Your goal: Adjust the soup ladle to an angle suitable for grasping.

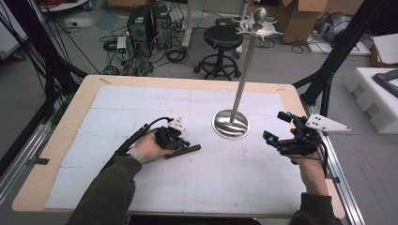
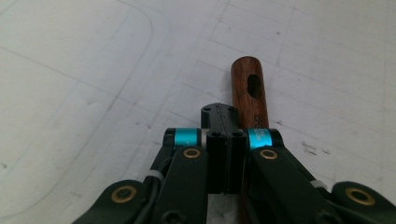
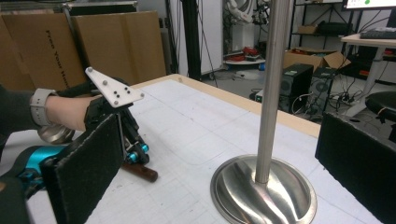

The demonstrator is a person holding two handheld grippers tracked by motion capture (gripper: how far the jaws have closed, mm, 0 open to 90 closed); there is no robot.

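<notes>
Wooden handle (image 2: 250, 95) lies flat at centre-left of the table (image 1: 56, 140), my left gripper (image 1: 180, 139) pinched down on it for a lift, while my right gripper (image 1: 277, 126) waits wide apart beside the steel stand (image 1: 231, 123).

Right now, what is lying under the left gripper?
Under the left gripper a brown wooden handle with an oval hole lies on the white gridded mat. The gripper covers the handle's near part, so whether it is clamped cannot be told.
</notes>
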